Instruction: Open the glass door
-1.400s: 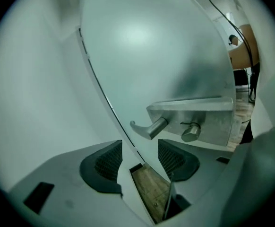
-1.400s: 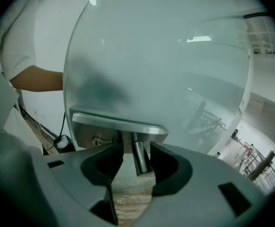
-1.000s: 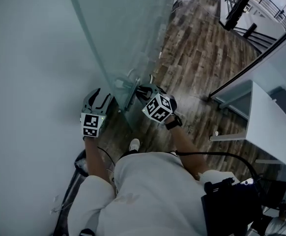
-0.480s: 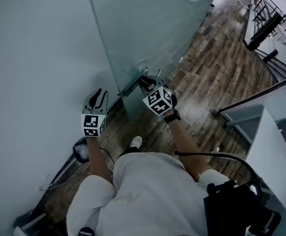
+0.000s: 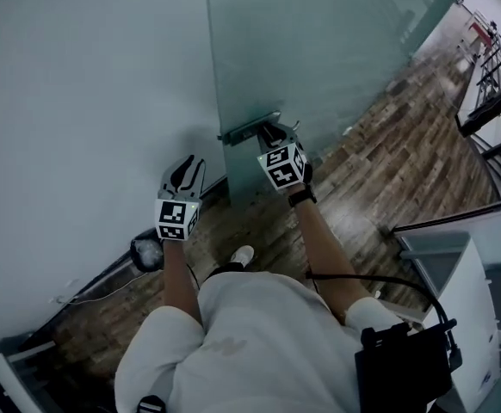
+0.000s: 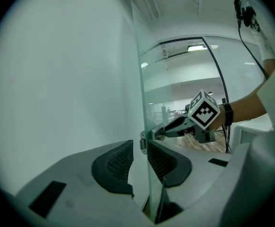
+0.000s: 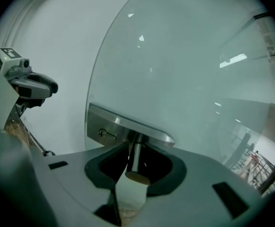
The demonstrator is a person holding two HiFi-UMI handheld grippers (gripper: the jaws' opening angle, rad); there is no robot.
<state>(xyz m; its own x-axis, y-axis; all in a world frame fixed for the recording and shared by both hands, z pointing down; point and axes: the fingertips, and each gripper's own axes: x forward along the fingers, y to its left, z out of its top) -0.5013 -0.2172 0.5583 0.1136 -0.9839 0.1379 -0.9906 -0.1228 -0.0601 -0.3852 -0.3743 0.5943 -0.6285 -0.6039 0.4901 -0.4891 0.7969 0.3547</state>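
Observation:
The glass door stands with its free edge close to the white wall. My right gripper is shut on the metal door handle. In the right gripper view the handle's round post sits between the jaws under the lock plate. My left gripper hangs left of the door's edge and a little short of it. Its jaws have just been closing and now stand narrow. In the left gripper view the door's edge lines up with the gap, and I see nothing pinched between the pads.
A white wall fills the left. Wooden floor runs beyond the door towards a railing. A black object and a cable lie at the wall's foot. White furniture stands at the right. My shoe is below.
The door's edge has swung to the right in the head view, and both grippers went with it. The left jaws went from wide open to narrow. The right gripper kept its hold on the handle.

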